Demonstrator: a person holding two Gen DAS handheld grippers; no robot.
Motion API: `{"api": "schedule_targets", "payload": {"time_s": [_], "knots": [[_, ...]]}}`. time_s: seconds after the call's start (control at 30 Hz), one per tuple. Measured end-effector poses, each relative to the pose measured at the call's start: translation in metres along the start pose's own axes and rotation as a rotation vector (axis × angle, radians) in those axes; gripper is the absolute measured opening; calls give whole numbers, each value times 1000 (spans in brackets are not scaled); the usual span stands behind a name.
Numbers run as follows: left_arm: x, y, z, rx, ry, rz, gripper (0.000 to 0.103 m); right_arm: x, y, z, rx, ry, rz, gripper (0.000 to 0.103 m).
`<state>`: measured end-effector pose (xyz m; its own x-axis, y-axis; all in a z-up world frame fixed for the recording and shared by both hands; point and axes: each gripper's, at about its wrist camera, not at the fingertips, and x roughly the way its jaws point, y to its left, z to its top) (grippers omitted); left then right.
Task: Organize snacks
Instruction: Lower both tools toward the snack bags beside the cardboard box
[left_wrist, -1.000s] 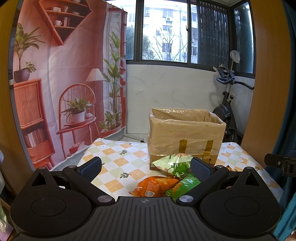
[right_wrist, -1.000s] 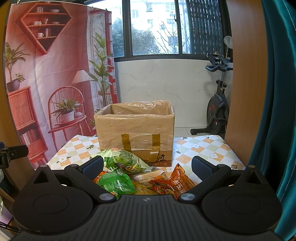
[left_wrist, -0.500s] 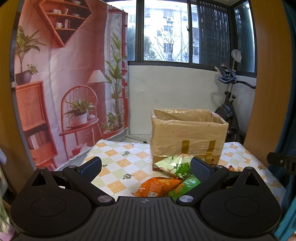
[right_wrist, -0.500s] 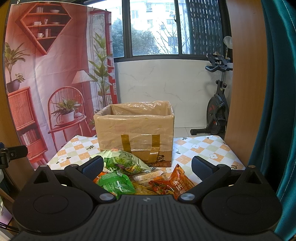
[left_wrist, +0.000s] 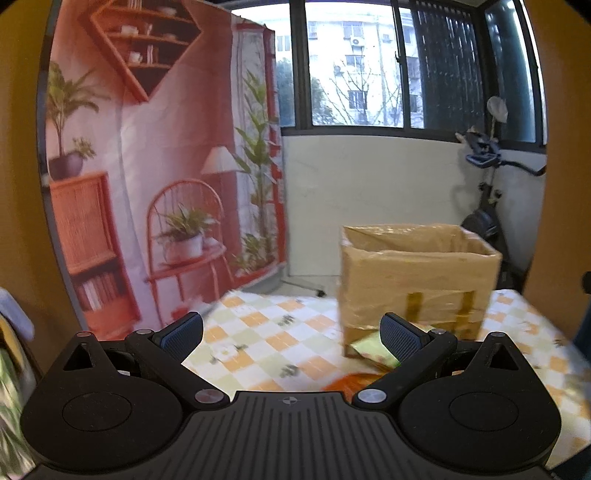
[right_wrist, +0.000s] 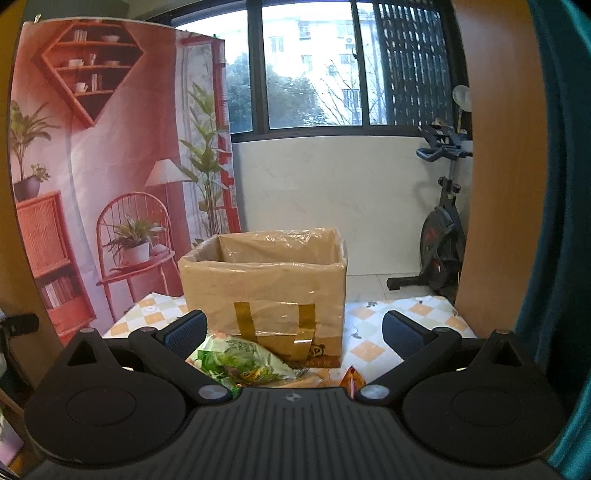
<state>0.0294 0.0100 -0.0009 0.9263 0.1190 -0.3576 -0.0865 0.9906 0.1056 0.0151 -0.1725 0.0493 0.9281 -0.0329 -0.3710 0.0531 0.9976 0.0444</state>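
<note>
Table (right_wrist: 373, 347) with checked orange-and-cream cloth fills the lower field in both views. Cardboard box (right_wrist: 266, 291), open at the top, lined or wrapped in clear film, two tape strips down its front, stands on the cloth; from the left wrist it sits to the right of centre (left_wrist: 417, 280), view blurred there. Exercise bike (right_wrist: 441, 236) on the floor beyond the table, right side.

Snacks lie on the cloth just in front of the box: green snack bag (right_wrist: 240, 360) against the box's lower front, partly under the right gripper's left finger; orange packet (right_wrist: 351, 376) beside it, only its tip showing.

Left gripper (left_wrist: 291, 332): fingers spread wide, nothing between them, above bare cloth left of the box.

Right gripper (right_wrist: 293, 330): fingers likewise wide apart, empty, facing the box front
</note>
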Motion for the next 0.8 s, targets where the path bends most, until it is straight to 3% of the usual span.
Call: {"api": "schedule_targets", "payload": {"time_s": [0.1, 0.4, 0.63, 0.8], "knots": [[11, 2, 5, 8, -19, 5, 103, 14, -1, -2, -34, 8, -5, 102], [50, 10, 1, -43, 0, -74, 103, 52, -9, -18, -40, 38, 2, 102], [79, 10, -6, 3, 43, -78, 103, 80, -16, -32, -19, 65, 7, 101], [93, 11, -1, 69, 24, -52, 103, 92, -23, -32, -1, 58, 3, 100]]}}
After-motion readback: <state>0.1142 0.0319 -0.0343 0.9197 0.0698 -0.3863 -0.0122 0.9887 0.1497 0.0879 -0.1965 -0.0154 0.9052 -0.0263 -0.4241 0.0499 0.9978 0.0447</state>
